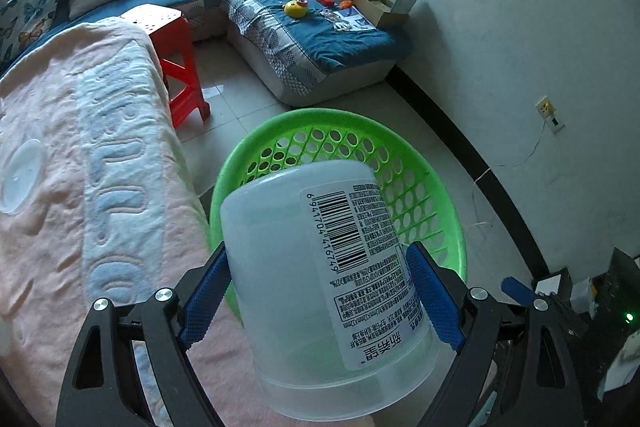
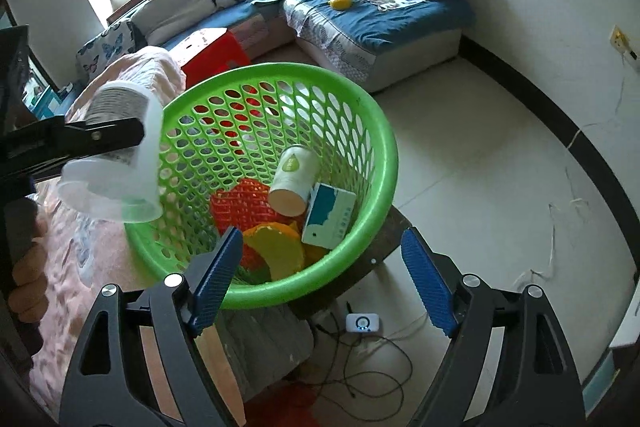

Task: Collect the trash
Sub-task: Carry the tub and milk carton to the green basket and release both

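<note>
**Tub at the basket's rim, lid left on the pink cover**

The green basket [image 2: 376, 131] stood to the right of the pink blanket [image 1: 60, 131], and it already held a fair load: an orange mesh piece [image 2: 240, 203], a yellow foam piece [image 2: 280, 247], a paper cup [image 2: 294, 179] lying on its side and a small white-and-blue box [image 2: 330, 215]. So I judged most of the collecting done.

What remained, as far as I could see, was the clear plastic tub [image 1: 320, 287] I carried and a clear round lid [image 1: 20, 175] lying on the blanket, far left.

My left tongs [image 1: 320, 291] were clamped wide on the tub, a blue pad pressing each side, its open mouth tipped toward me. They slanted steeply down, with the tub at the basket's left rim, not yet inside.

My right tongs [image 2: 320, 279] gripped nothing; they slanted down over the basket's near rim, jaws spread wide and opening further.
</note>
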{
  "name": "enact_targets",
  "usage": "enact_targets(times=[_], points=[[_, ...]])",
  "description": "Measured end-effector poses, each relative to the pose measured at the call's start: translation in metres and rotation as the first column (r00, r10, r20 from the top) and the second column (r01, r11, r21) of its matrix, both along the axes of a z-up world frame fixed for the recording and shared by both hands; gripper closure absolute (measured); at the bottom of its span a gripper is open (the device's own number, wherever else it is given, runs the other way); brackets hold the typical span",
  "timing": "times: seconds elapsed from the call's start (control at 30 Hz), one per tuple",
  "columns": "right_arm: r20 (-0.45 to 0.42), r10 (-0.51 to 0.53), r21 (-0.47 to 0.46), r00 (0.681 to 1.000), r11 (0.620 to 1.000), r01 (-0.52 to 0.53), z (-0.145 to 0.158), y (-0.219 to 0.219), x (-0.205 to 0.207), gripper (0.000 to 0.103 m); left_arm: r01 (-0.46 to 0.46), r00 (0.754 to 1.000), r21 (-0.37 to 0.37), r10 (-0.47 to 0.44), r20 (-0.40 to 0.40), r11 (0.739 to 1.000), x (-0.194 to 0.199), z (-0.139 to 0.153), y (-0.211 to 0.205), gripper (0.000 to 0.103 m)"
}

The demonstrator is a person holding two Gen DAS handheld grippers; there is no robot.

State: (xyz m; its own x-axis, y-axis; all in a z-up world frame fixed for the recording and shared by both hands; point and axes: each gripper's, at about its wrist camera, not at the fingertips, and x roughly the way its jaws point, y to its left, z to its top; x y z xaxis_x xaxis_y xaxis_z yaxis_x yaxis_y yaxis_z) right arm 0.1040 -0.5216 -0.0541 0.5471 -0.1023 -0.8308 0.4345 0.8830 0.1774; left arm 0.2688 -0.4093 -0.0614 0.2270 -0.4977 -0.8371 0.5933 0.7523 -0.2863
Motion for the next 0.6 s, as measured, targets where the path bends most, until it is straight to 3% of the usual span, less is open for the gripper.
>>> enact_targets(times=[0.6], points=[[0.001,-0.004,0.002,1.000,1.000,0.004,0.000,0.003,-0.002,0.022,0.037,0.999,-0.048,-0.037,-0.012,0.998,-0.002,-0.006,-0.009,0.019]])
